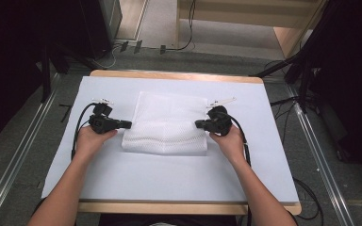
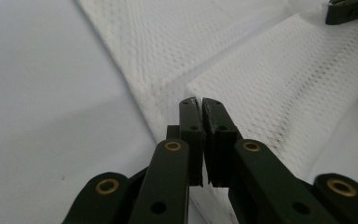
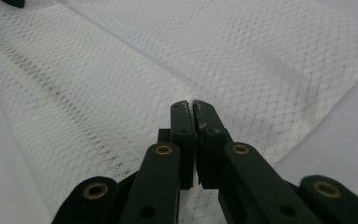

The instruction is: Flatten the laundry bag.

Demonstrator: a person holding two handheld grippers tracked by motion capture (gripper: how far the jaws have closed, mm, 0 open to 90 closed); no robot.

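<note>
- The white mesh cloth [image 1: 165, 124] lies folded on the middle of the white table cover [image 1: 169, 174], its near part doubled into a thicker band
- The left gripper [image 1: 128, 124] is clenched on the cloth's left edge, seemingly pinching the fold layer
- The right gripper [image 1: 199, 125] is clenched on the right edge likewise
- Gripping opposite sides at the same level likely keeps the layer taut and square for the next fold
</note>
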